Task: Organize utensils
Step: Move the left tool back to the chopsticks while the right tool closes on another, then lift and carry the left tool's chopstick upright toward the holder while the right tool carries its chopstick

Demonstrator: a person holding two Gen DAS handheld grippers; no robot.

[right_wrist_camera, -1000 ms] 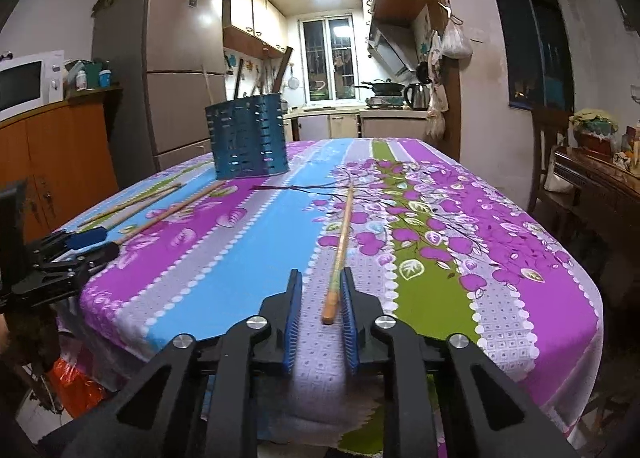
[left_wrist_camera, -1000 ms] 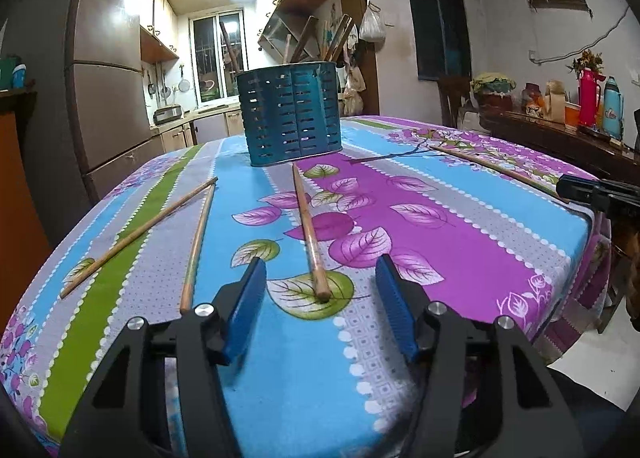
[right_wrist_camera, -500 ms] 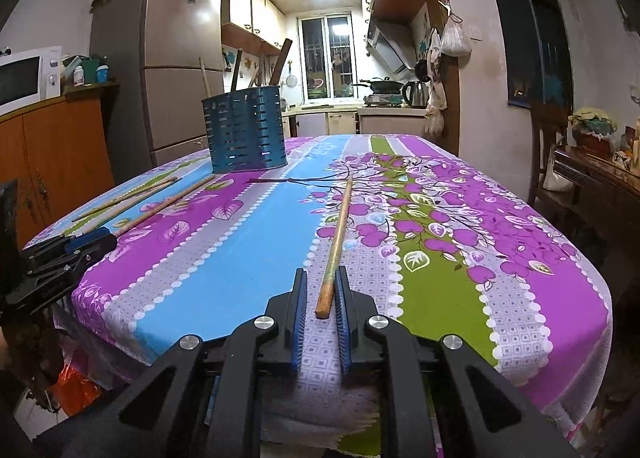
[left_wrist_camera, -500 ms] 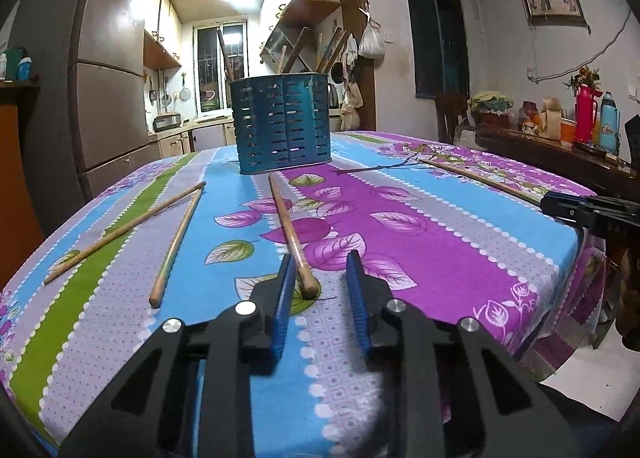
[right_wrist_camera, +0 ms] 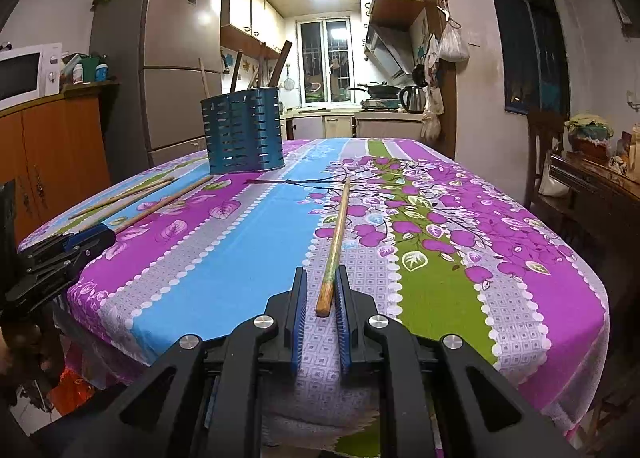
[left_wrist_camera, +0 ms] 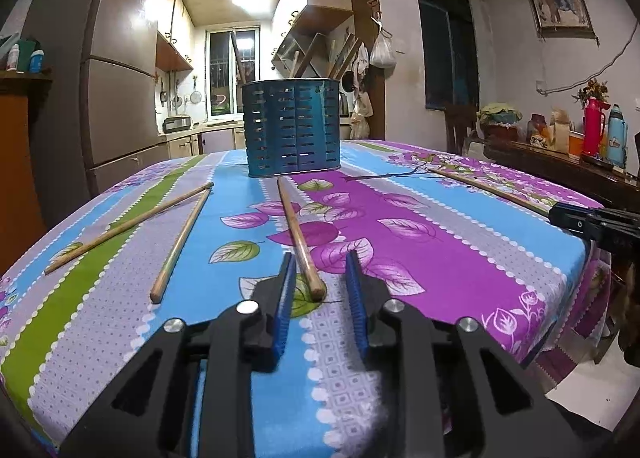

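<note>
A blue slotted utensil holder (left_wrist_camera: 294,130) (right_wrist_camera: 244,134) stands at the far end of the flowered tablecloth (left_wrist_camera: 420,258) with several utensils in it. A wooden chopstick (left_wrist_camera: 298,230) lies pointing at the holder. Its near end sits between the blue pads of my left gripper (left_wrist_camera: 320,282), whose jaws are closing with a gap left on both sides. Another chopstick (right_wrist_camera: 338,234) lies on the cloth with its near end between the pads of my right gripper (right_wrist_camera: 320,290). Those jaws are narrow, with a small gap showing on the left.
Two more chopsticks (left_wrist_camera: 128,228) (left_wrist_camera: 180,246) lie on the left of the cloth. A fridge (right_wrist_camera: 172,58) and an orange cabinet (right_wrist_camera: 52,146) stand left of the table, and a dark sideboard (left_wrist_camera: 560,166) with flasks stands right. Each gripper shows at the table edge in the other's view (left_wrist_camera: 592,220) (right_wrist_camera: 80,242).
My left gripper's jaws have narrowed from wide apart to close around the chopstick's near end, and it tipped a little. The right gripper has kept still, its jaws barely narrower.
</note>
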